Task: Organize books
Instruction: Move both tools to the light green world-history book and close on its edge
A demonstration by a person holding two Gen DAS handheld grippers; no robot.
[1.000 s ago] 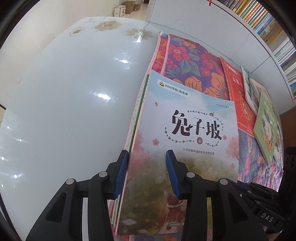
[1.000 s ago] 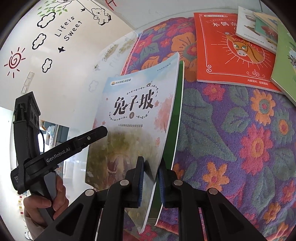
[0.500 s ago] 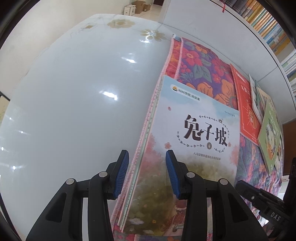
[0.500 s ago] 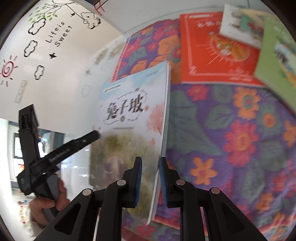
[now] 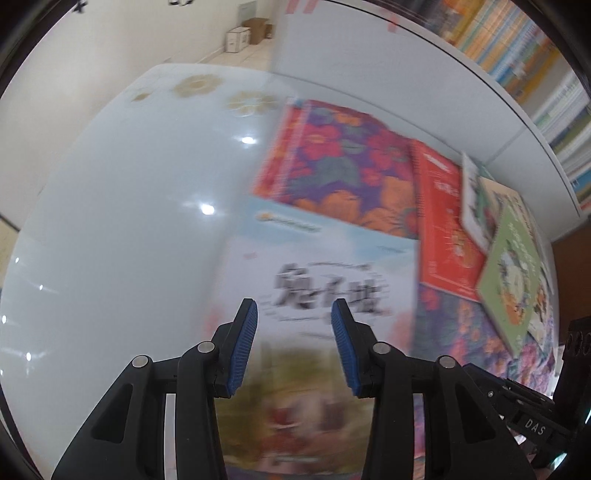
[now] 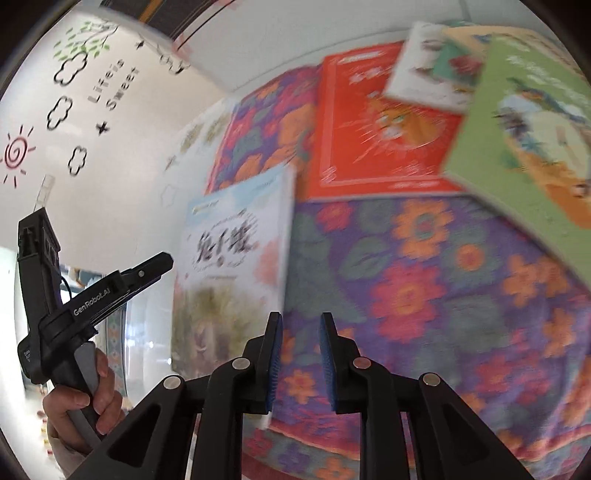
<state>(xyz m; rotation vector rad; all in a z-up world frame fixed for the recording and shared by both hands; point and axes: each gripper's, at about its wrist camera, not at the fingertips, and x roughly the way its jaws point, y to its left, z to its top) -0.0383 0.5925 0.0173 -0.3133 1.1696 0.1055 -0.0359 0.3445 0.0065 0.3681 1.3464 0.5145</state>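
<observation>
I see a glossy white table [image 5: 110,229] under a flowered cloth [image 6: 424,295], cardboard boxes [image 5: 247,31] on the floor beyond, and cloud and sun stickers [image 6: 62,70] on the wall.

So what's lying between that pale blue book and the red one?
Only the bare flowered cloth lies between the pale blue book and the red book; the right wrist view shows it best.

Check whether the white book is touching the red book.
Touching. The right wrist view shows the white book lying across the top right corner of the red book, covering part of its cover.
</observation>
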